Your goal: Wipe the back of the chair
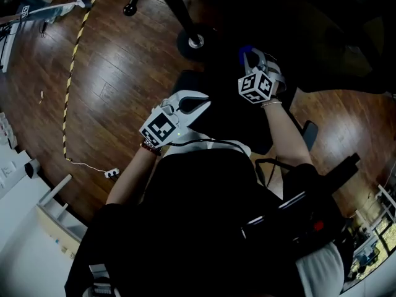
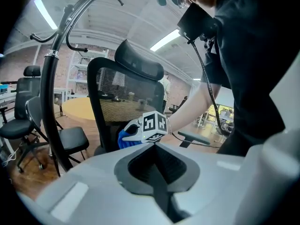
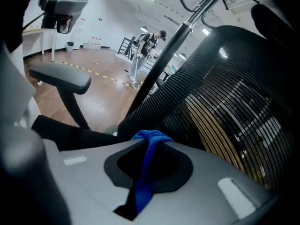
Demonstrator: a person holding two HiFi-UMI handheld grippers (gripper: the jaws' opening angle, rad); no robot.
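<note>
The right gripper has its jaws closed tight on a blue cloth, which runs up between them and bunches into a knot just past the tips. That knot sits right at the lower part of the chair back, a black mesh panel with a curved frame. Whether the cloth presses on the mesh or only lies just beside it cannot be told. The left gripper has its jaws drawn together with nothing between them, and it hangs apart from the chair, pointing toward it from the side. From there the right gripper's marker cube shows at the lower edge of the chair back, below the headrest, with the cloth poking out beside it. An armrest stands to the left of the right gripper, over a wooden floor. A bent black metal pole rises near the chair, and a second chair stands further left by a round yellow table.
</note>
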